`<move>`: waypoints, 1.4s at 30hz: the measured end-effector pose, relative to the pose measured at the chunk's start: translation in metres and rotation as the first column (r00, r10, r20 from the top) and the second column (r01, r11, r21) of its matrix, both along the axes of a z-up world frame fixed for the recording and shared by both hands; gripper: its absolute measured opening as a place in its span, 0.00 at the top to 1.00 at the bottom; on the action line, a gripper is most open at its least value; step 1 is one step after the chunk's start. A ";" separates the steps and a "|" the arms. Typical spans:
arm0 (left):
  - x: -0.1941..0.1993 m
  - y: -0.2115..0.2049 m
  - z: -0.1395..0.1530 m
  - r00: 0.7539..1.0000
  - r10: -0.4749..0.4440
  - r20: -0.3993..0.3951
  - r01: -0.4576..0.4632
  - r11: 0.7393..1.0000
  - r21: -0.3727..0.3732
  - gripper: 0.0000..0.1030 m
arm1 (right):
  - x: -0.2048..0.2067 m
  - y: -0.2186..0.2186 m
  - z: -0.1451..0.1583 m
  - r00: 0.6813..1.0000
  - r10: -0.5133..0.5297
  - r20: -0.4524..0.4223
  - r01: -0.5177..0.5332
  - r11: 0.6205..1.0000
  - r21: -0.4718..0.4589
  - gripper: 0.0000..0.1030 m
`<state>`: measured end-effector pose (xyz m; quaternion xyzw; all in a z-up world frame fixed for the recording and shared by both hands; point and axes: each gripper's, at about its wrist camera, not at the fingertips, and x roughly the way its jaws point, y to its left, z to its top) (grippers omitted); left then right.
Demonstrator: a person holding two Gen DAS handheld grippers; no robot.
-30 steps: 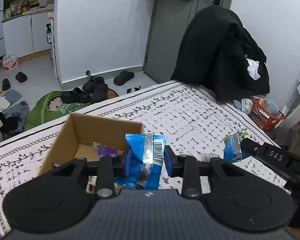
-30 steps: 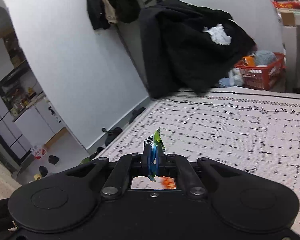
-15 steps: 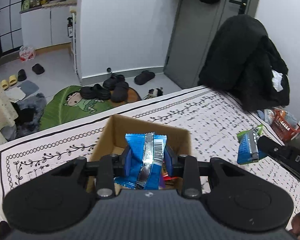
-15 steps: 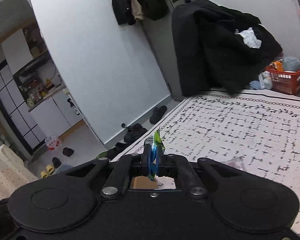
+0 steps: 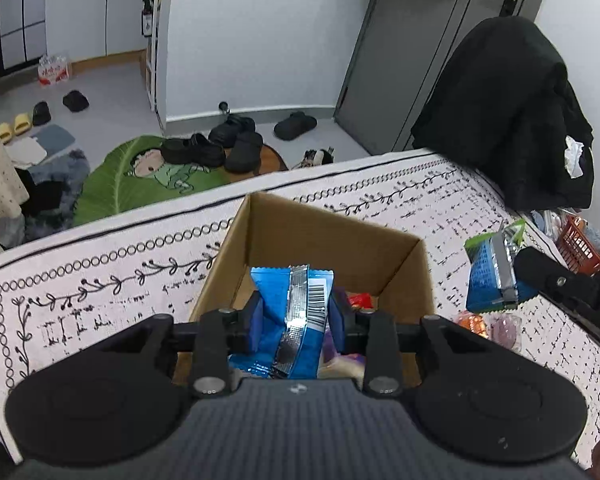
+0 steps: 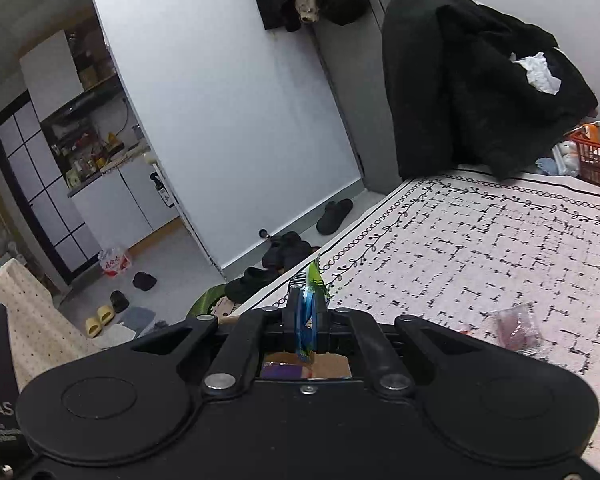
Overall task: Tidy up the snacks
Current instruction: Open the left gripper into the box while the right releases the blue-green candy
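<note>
My left gripper (image 5: 296, 312) is shut on a blue snack packet (image 5: 290, 312) with a silver seam, held over the open cardboard box (image 5: 324, 236) on the patterned cloth. Inside the box lie a red wrapper (image 5: 360, 300) and a purple packet (image 5: 330, 340). My right gripper (image 6: 306, 318) is shut on a thin blue-and-green snack packet (image 6: 308, 304), edge on between its pads. That blue-and-green packet (image 5: 490, 272) also shows at the right of the box in the left wrist view. Part of the box (image 6: 328, 366) shows under the right gripper.
A clear purple-tinted wrapper (image 6: 516, 328) and an orange snack (image 5: 472, 322) lie on the cloth (image 5: 100, 280) right of the box. A black coat (image 5: 512, 112) hangs over a chair at the far right. Shoes and a green mat (image 5: 140, 176) lie on the floor beyond the edge.
Both grippers have swung left, each still holding its packet. The box has come from the left to sit straight under the left gripper, and the right gripper's packet has drawn closer to the box.
</note>
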<state>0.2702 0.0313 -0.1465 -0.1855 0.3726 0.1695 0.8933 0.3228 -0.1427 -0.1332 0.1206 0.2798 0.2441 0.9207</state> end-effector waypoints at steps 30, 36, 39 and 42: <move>0.004 0.019 0.004 0.999 0.015 -0.042 -0.016 1.000 -0.013 0.40 | 0.001 0.019 -0.012 0.999 0.016 -0.045 -0.019 0.998 -0.063 0.70; 0.000 0.009 0.021 0.999 0.024 -0.030 -0.023 0.999 0.035 0.29 | -0.002 0.008 -0.009 0.998 0.015 -0.054 -0.019 0.997 -0.070 0.56; -0.001 0.003 0.028 0.999 0.027 -0.031 -0.025 0.998 0.056 0.27 | -0.003 0.002 -0.007 0.998 0.021 -0.061 -0.025 0.998 -0.057 0.53; -0.003 -0.005 0.034 0.999 0.025 -0.022 -0.023 0.996 0.083 0.23 | -0.004 -0.004 -0.003 0.998 0.010 -0.062 -0.013 0.999 -0.050 0.47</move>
